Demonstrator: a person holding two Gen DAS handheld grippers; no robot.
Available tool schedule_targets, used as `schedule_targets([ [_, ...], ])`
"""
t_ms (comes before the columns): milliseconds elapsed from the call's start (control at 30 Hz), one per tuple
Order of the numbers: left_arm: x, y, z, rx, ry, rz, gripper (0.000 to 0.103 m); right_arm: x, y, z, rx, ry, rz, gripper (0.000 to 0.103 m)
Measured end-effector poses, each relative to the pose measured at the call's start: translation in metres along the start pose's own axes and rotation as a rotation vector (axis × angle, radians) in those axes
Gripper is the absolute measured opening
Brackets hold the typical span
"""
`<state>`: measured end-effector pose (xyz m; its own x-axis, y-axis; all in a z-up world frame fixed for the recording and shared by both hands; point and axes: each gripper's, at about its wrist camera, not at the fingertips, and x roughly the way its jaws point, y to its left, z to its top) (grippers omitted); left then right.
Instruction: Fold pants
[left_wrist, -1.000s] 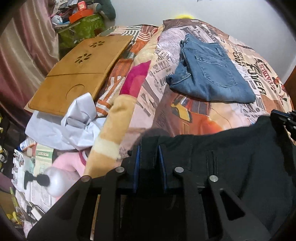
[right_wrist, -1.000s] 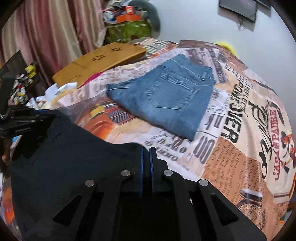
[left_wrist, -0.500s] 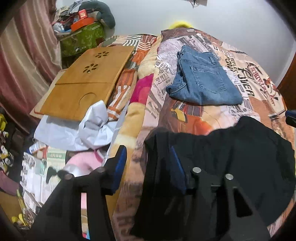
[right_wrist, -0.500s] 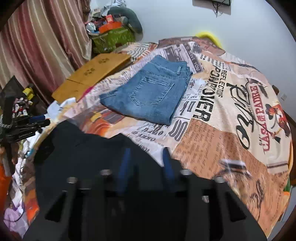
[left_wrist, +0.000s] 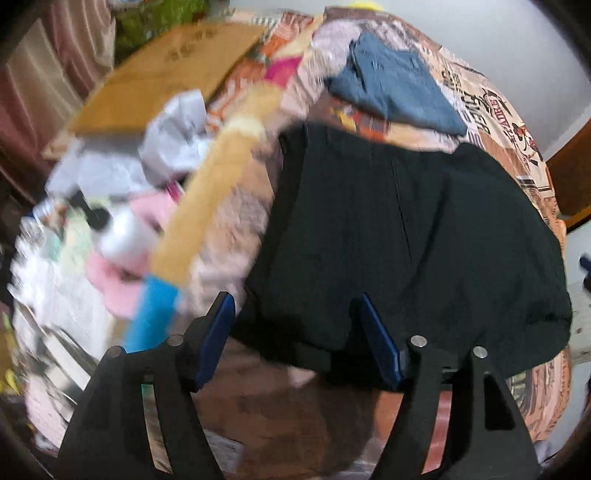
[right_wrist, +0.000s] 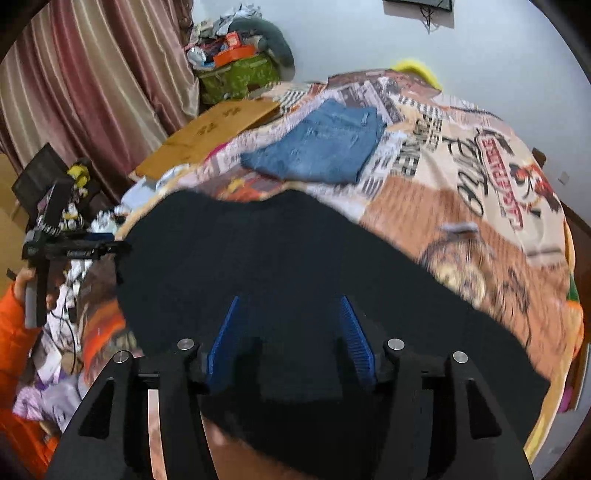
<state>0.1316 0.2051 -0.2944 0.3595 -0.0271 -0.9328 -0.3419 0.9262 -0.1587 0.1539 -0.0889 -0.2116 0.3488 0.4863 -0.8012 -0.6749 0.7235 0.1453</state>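
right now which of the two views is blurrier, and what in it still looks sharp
The left wrist view is blurrier: the clutter and the wooden board smear with motion, the blue jeans go soft, yet the left claw stays crisp. The right wrist view is clearer, with streaking only across the printed bedspread beside the black pants; both bend at the fisheye edges.

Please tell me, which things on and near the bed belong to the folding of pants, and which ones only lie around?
Belong to the job:
black pants
left gripper, jaws apart, just opening
right gripper, jaws apart, just opening

Lying about:
folded blue jeans
wooden board
green box
patterned bedspread
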Motion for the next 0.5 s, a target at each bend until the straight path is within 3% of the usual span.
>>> schedule_targets([
  [167, 0.011, -0.006, -0.007, -0.061, -0.017, -0.023, 0.070, 0.008, 0.016, -0.024, -0.037, 0.046, -0.002, 0.052],
  [267, 0.014, -0.013, -0.007, -0.071, -0.039, 0.010, 0.065, 0.014, 0.026, -0.030, -0.054, 0.058, 0.000, 0.052],
  [333, 0.013, -0.016, -0.008, -0.057, -0.056, 0.049, 0.056, 0.018, 0.035, -0.030, -0.089, 0.050, -0.007, 0.052],
  [433, 0.011, -0.013, -0.009, -0.061, -0.071, 0.049, 0.049, 0.028, 0.048, -0.026, -0.142, 0.042, -0.036, 0.052],
  [467, 0.009, -0.011, -0.010, -0.065, -0.075, 0.046, 0.044, 0.031, 0.052, -0.025, -0.168, 0.036, -0.045, 0.052],
  [500, 0.007, -0.008, -0.010, -0.067, -0.080, 0.076, 0.033, 0.034, 0.055, -0.023, -0.194, 0.028, -0.054, 0.052],
])
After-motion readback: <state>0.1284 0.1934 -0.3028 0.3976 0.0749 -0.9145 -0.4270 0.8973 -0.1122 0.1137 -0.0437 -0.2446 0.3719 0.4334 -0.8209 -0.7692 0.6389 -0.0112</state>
